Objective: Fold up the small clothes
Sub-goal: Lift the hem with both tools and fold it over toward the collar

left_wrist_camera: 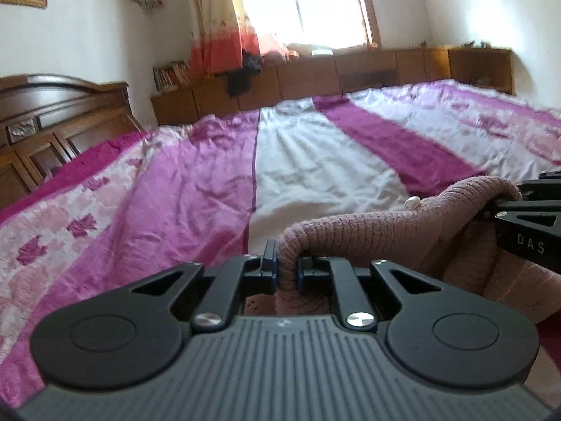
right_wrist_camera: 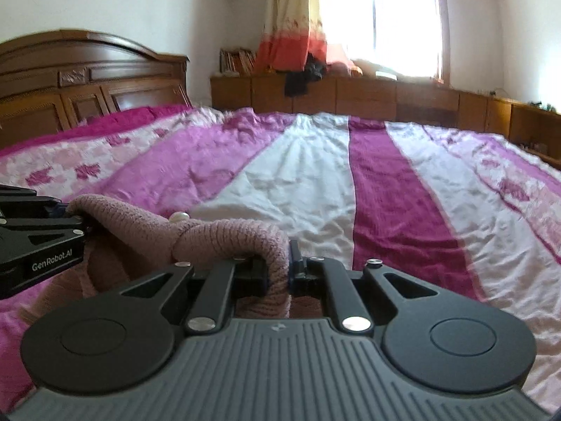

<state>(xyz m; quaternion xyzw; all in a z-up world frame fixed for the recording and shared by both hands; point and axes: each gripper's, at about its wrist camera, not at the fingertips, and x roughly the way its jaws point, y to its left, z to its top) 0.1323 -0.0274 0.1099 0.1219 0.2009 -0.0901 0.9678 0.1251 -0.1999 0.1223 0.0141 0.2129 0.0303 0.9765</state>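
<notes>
— Why is the pink knitted garment (left_wrist_camera: 368,231) held up off the bed (left_wrist_camera: 175,182) rather than left lying on it?

— It is judged that the piece is being stretched out before it is laid flat. Its upper edge is pinched at two points: the left tongs (left_wrist_camera: 287,266) are closed on one end of the rolled edge, and the right tongs (right_wrist_camera: 289,266) are closed on the other. The edge is thus spread between them, so that the rest can be let hang free.

— How is the garment seen to look?

— A soft, ribbed, dusty-pink knit is shown, thick at the rolled edge. A small pearly button (right_wrist_camera: 178,216) is seen near the middle of that edge, where two flaps appear to meet. The lower part is hidden below both cameras, so whether the bed is touched cannot be told.

— And the bed?

— A wrinkled cover striped in pink, white and magenta is spread over it.
</notes>
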